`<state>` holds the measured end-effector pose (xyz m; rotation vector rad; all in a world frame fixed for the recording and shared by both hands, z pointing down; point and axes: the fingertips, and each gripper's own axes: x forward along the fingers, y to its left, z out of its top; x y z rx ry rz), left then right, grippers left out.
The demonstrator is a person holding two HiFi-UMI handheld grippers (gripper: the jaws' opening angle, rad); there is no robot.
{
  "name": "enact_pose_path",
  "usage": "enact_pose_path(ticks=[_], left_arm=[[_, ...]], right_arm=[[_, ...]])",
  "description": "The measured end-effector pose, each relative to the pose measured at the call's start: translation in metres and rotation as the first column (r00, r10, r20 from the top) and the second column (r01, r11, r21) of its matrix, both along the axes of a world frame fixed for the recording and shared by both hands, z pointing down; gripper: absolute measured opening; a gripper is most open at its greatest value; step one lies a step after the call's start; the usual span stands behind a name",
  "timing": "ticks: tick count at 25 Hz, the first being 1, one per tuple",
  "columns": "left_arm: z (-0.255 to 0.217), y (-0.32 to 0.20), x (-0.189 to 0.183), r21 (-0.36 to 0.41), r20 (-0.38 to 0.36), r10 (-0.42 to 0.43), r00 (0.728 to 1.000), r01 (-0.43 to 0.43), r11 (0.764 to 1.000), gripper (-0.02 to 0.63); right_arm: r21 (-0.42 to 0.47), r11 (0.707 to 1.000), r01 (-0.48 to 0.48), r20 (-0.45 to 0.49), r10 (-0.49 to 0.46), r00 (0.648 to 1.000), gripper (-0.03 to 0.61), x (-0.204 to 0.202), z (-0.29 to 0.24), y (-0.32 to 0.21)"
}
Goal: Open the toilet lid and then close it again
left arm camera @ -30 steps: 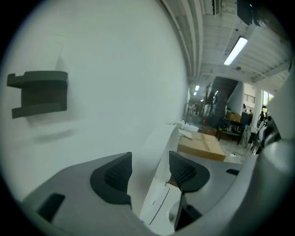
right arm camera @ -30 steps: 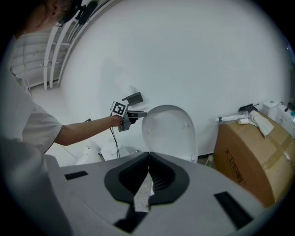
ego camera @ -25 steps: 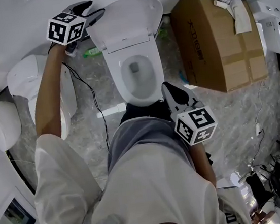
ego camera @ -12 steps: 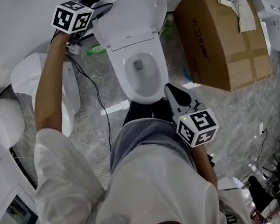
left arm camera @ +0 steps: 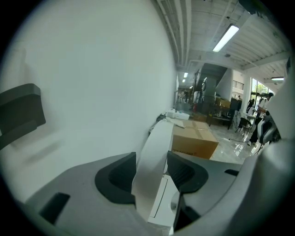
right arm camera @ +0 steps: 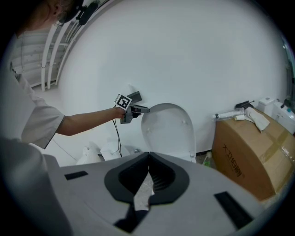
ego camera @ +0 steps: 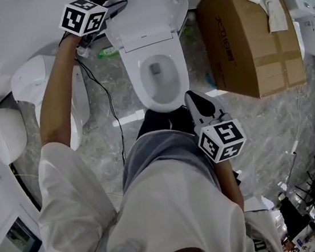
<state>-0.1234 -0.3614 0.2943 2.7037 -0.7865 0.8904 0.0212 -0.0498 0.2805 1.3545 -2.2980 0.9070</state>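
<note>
Where the toilet lid (ego camera: 145, 9) stands: upright at the top centre of the head view, tipped back toward the white wall, with the bowl (ego camera: 140, 90) open below it.
Left gripper (ego camera: 114, 5): upper left, at the lid's left edge. Its jaws have just been closing, and the edge sits between the pads, which press on both faces.
Right gripper (ego camera: 192, 97): mid-frame, just below the bowl's front rim, jaws pressed together on nothing.
Cardboard box (ego camera: 247, 41): upper right, beside the toilet.
</note>
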Motion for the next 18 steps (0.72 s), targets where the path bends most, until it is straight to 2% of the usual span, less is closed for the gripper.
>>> enact_pose_path(ticks=[18], left_arm=[[0.002, 0.048, 0.011, 0.073, -0.005, -0.023, 1.0, 0.023, 0.997, 0.212]], right_arm=[[0.011, 1.0, 0.018, 0.01, -0.018, 1.0, 0.011, 0.002, 0.0, 0.025]])
